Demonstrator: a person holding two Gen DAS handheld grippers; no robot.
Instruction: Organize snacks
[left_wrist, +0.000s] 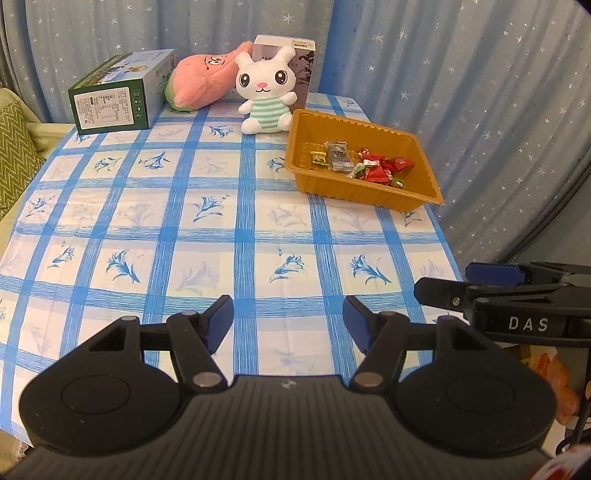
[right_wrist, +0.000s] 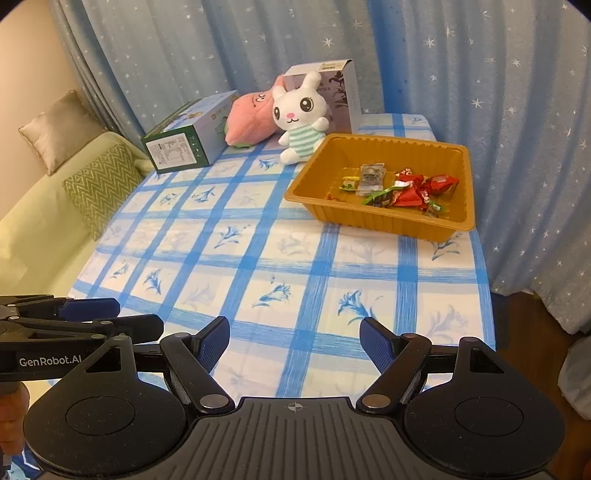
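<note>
An orange plastic tray (left_wrist: 424, 184) stands at the far right of the table; it also shows in the right wrist view (right_wrist: 467, 177). Several wrapped snacks lie in it: red packets (left_wrist: 382, 168) (right_wrist: 421, 190), a grey packet (left_wrist: 338, 155) (right_wrist: 371, 177) and a small yellow candy (left_wrist: 318, 158) (right_wrist: 349, 182). My left gripper (left_wrist: 288, 323) is open and empty over the table's near edge. My right gripper (right_wrist: 295, 341) is open and empty beside it, also at the near edge. Each gripper shows side-on in the other's view, the right (left_wrist: 491, 282) and the left (right_wrist: 92, 314).
At the back stand a green and white box (left_wrist: 118, 94) (right_wrist: 188, 138), a pink plush (left_wrist: 203, 79) (right_wrist: 251, 118), a white bunny plush (left_wrist: 266, 92) (right_wrist: 301, 120) and an upright grey box (left_wrist: 304, 70) (right_wrist: 341, 96). A sofa with cushions (right_wrist: 99, 184) is left of the table. Blue star curtains hang behind.
</note>
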